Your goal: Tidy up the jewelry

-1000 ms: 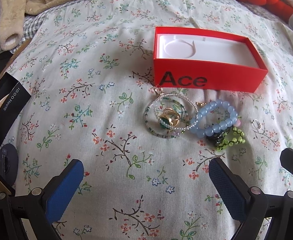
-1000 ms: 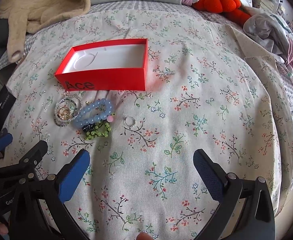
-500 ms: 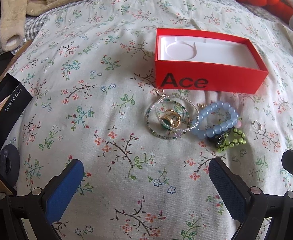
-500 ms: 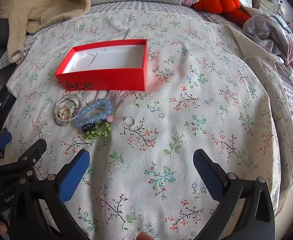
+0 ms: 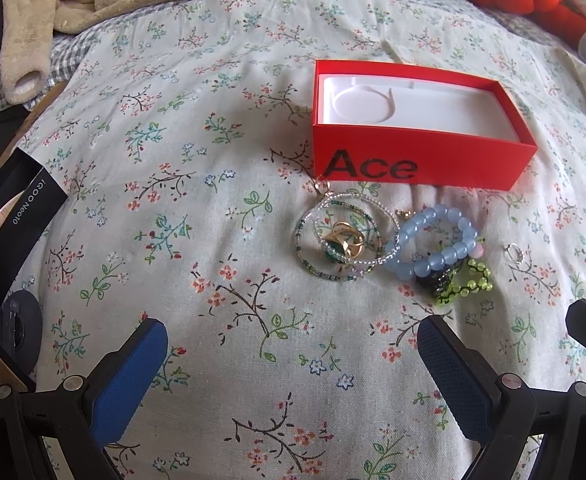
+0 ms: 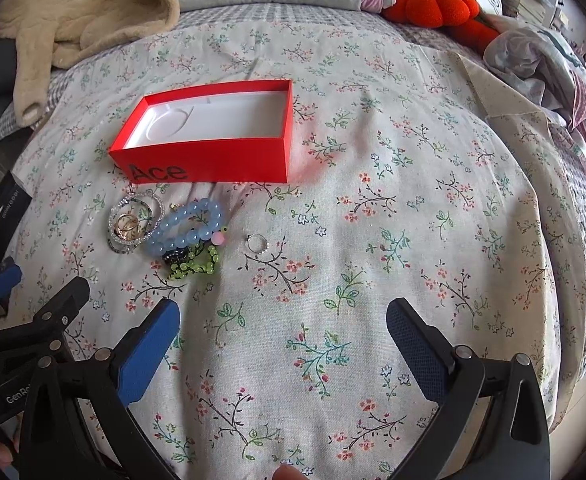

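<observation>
An open red box [image 5: 421, 160] marked "Ace", with a white empty insert, lies on the floral bedspread; it also shows in the right wrist view [image 6: 205, 156]. In front of it lies a jewelry pile: thin beaded bracelets with gold rings [image 5: 347, 240] [image 6: 131, 224], a blue bead bracelet [image 5: 433, 242] [image 6: 187, 232], a green bead piece [image 5: 463, 284] [image 6: 193, 266], and a small silver ring [image 5: 515, 252] [image 6: 256, 243] apart to the right. My left gripper [image 5: 293, 364] is open and empty, short of the pile. My right gripper [image 6: 283, 344] is open and empty, right of the pile.
A beige plush garment [image 6: 81, 16] lies at the back left. An orange plush toy [image 6: 441, 6] and crumpled clothes [image 6: 545, 64] lie at the back right. A black "iQOO Neo10" box [image 5: 7, 220] stands at the bed's left edge.
The left gripper has drawn back slightly; the box and pile sit a little lower in its view. The right gripper has barely moved. Both stay open.
</observation>
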Action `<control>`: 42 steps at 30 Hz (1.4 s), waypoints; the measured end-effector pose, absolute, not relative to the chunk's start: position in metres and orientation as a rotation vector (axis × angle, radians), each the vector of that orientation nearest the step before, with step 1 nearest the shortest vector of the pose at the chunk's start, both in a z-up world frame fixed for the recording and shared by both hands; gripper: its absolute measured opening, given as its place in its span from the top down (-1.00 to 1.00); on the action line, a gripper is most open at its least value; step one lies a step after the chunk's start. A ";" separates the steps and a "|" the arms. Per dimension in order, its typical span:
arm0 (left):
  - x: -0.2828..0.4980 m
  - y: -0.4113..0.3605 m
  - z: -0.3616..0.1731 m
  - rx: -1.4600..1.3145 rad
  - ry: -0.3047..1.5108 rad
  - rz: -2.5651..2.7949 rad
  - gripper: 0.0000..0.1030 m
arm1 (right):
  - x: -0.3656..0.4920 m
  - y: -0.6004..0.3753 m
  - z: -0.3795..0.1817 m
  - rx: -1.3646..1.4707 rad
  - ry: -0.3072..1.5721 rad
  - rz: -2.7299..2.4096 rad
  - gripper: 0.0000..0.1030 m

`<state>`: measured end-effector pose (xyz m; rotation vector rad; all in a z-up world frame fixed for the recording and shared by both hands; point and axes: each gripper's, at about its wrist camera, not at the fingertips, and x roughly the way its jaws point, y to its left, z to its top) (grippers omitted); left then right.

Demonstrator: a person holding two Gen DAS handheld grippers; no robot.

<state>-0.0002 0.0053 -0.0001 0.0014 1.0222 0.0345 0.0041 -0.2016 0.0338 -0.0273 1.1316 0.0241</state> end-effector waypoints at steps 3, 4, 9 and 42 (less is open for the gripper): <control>0.000 0.006 0.000 0.004 1.021 0.035 -0.99 | 0.004 -0.202 0.034 -0.028 1.131 0.024 -1.00; 0.000 0.006 0.001 0.006 1.019 0.036 -0.99 | 0.004 -0.202 0.034 -0.028 1.131 0.024 -1.00; 0.003 0.006 -0.001 0.042 1.034 0.042 -0.99 | 0.005 -0.203 0.038 -0.039 1.126 0.026 -1.00; 0.112 0.042 -0.039 -0.248 1.258 -0.295 0.48 | 0.122 -0.206 -0.016 0.225 1.423 0.307 -0.21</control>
